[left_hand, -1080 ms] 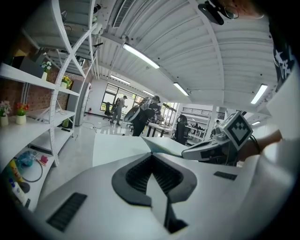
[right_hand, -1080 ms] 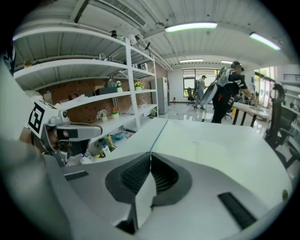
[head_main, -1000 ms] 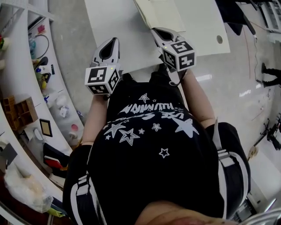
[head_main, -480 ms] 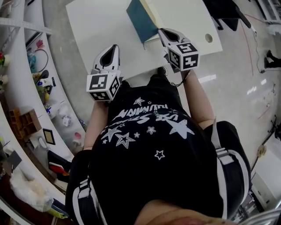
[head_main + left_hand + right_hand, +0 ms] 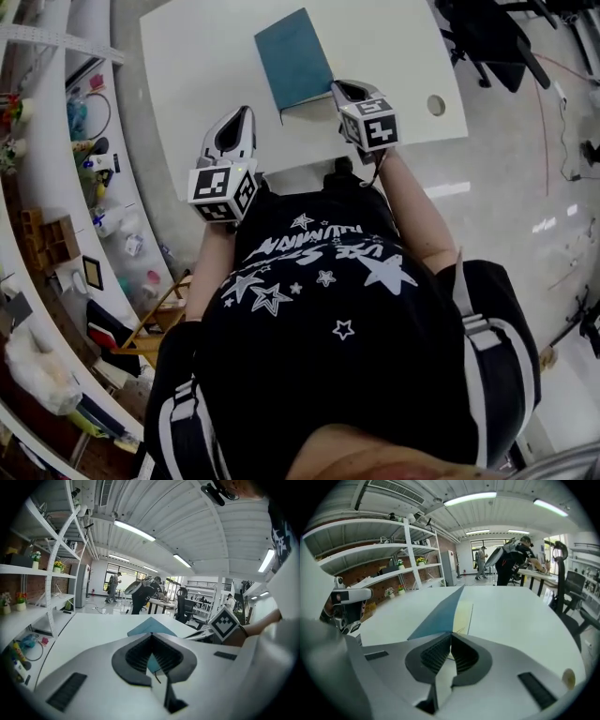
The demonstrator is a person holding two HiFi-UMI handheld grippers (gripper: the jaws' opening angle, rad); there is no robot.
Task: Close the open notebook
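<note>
The notebook [image 5: 293, 58] lies on the white table [image 5: 197, 56], its teal cover up and a thin pale page edge along its near side. In the right gripper view the teal cover [image 5: 438, 613] slants upward, and a strip of cream page [image 5: 464, 616] shows beside it. My right gripper [image 5: 337, 87] [image 5: 450, 633] is shut, its tips at the notebook's near right corner. Whether they touch the cover is unclear. My left gripper [image 5: 246, 112] [image 5: 151, 637] is shut and empty, over the table's near edge, left of the notebook [image 5: 150, 626].
White shelves [image 5: 84, 141] with small clutter run along the left side. The table has a round cable hole [image 5: 436, 104] at its right. A dark office chair [image 5: 487, 37] stands beyond the table's right corner. People [image 5: 115, 584] stand far back in the room.
The notebook first showed open cream pages, then the teal cover swung over them; now teal covers nearly all. Both grippers and the view have drawn back, so more of the table shows.
</note>
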